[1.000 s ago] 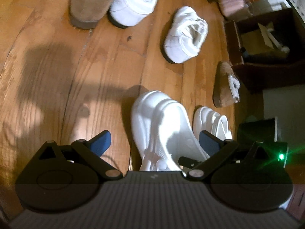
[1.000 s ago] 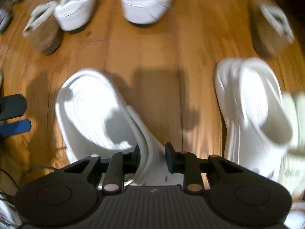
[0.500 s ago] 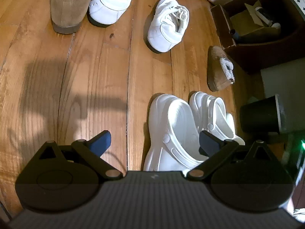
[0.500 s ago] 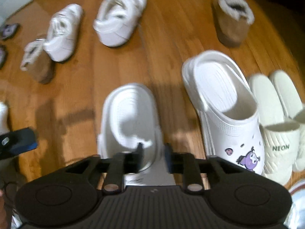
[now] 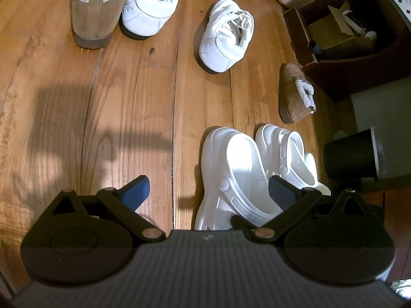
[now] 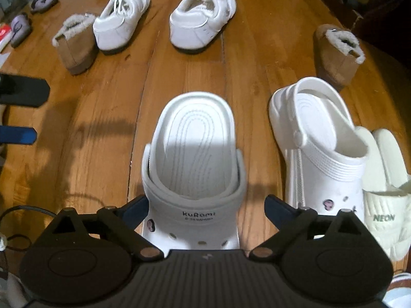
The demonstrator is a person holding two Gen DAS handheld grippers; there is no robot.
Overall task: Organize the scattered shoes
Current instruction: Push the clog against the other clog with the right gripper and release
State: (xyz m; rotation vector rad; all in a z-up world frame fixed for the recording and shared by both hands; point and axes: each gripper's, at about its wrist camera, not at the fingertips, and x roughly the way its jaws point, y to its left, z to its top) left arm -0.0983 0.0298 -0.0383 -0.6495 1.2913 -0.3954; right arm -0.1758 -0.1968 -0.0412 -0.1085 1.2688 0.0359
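Note:
In the right wrist view a white clog marked "kuromi" rests on the wooden floor between the spread fingers of my right gripper, which is open. Its twin clog stands a short gap to the right. My left gripper is open and holds nothing. Both clogs lie side by side below its right finger. Two white sneakers and two tan fur-lined boots sit farther off.
Cream "NEON" slides lie right of the clogs. Purple slippers are at the far left. A brown open box and a black container stand along the right side. Bare floorboards spread left of the clogs.
My right gripper was shut on the clog and carrying it. It has set the clog on the floor beside its twin and opened. The left gripper stayed open.

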